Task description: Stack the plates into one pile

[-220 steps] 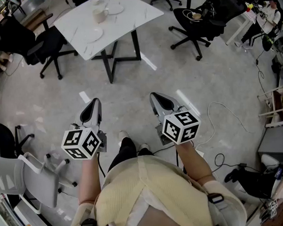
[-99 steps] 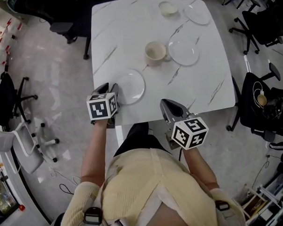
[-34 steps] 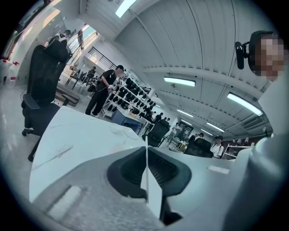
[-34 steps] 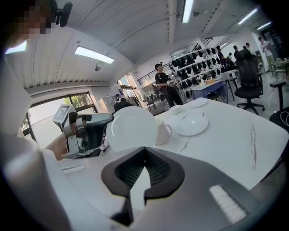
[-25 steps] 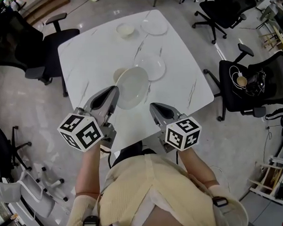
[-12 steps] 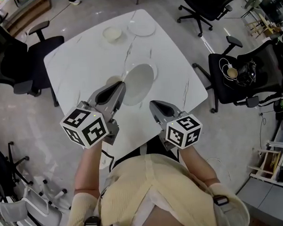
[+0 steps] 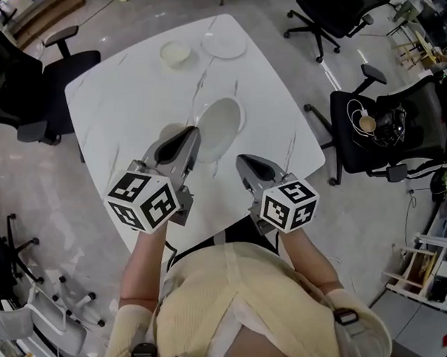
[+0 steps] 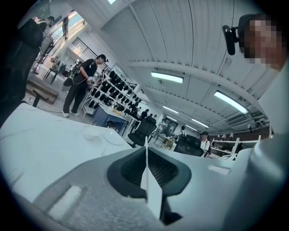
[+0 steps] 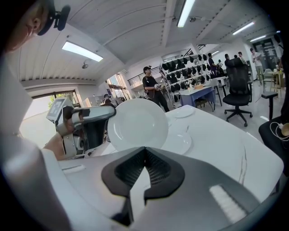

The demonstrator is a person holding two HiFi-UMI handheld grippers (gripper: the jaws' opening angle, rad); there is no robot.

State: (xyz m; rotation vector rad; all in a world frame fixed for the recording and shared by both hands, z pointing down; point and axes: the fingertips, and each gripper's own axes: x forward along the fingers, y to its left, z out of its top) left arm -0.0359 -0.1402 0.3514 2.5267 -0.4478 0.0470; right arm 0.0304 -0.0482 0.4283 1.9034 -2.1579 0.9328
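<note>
Presently the left gripper (image 7: 191, 138) is clamped on the rim of a plate (image 7: 221, 127), held tilted above the counter (image 7: 117, 105). A second plate (image 9: 179, 143) lies flat just beyond and below it. The right gripper (image 7: 243, 163), jaws together and empty, hangs short of that second plate.

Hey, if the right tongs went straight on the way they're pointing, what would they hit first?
Probably the white plate, held tilted in the left tongs; it sits right ahead of the right tongs. Depth is unclear, so they could reach the tabletop first.
</note>
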